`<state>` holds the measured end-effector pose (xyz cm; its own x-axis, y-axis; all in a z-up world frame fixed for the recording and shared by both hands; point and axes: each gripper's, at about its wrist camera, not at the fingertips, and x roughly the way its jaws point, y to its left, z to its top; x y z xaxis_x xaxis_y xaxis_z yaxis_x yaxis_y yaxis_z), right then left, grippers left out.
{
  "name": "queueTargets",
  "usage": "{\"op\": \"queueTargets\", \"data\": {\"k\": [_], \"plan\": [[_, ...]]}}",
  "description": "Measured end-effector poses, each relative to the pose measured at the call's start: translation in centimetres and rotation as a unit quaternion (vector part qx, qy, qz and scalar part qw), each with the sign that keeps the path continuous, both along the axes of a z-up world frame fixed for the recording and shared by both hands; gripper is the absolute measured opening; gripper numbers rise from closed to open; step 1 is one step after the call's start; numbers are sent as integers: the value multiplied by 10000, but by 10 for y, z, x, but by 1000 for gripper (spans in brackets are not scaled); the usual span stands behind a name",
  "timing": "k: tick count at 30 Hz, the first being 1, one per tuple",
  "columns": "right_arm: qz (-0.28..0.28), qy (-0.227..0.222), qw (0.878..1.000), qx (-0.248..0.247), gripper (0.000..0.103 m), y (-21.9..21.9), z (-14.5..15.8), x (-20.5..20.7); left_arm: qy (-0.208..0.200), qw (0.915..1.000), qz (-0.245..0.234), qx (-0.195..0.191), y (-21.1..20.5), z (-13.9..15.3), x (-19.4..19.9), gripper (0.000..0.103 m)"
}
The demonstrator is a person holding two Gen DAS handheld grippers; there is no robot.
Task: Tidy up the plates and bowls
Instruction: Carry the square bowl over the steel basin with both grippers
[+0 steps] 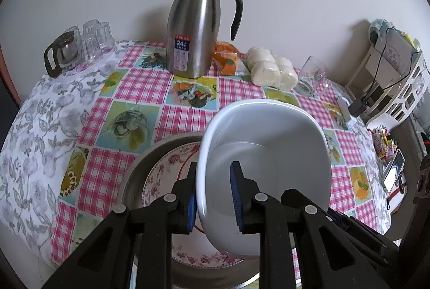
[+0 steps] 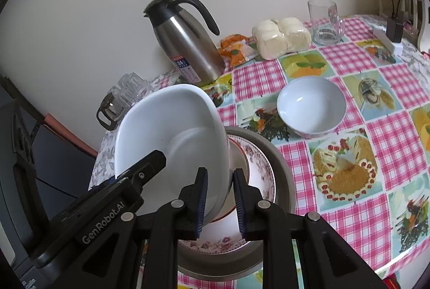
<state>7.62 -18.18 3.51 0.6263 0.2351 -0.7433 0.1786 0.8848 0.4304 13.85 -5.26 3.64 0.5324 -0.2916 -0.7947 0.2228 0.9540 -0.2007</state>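
White dish (image 1: pixel 268 154) rim between both grippers' jaws, above floral plate (image 1: pixel 166 176)

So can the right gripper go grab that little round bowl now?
Probably not yet. The right gripper is closed on the rim of the white dish, so it is busy. The round bowl itself sits in the open on the tablecloth, nothing blocking it.

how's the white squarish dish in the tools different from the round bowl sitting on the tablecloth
The white squarish dish has rounded corners and is tilted up in the air; the small round white bowl sits upright on the checked tablecloth. The dish is gripped at its rim by the left tool and right tool; nothing touches the bowl. The dish looks larger. Both are white inside and empty.
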Motion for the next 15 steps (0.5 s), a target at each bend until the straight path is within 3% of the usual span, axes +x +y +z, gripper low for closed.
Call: {"op": "queueTargets", "data": {"k": [15], "plan": [[48, 281, 9996, -4, 22, 3, -13, 7, 406, 9992, 20, 42, 3, -18, 8, 22]]}}
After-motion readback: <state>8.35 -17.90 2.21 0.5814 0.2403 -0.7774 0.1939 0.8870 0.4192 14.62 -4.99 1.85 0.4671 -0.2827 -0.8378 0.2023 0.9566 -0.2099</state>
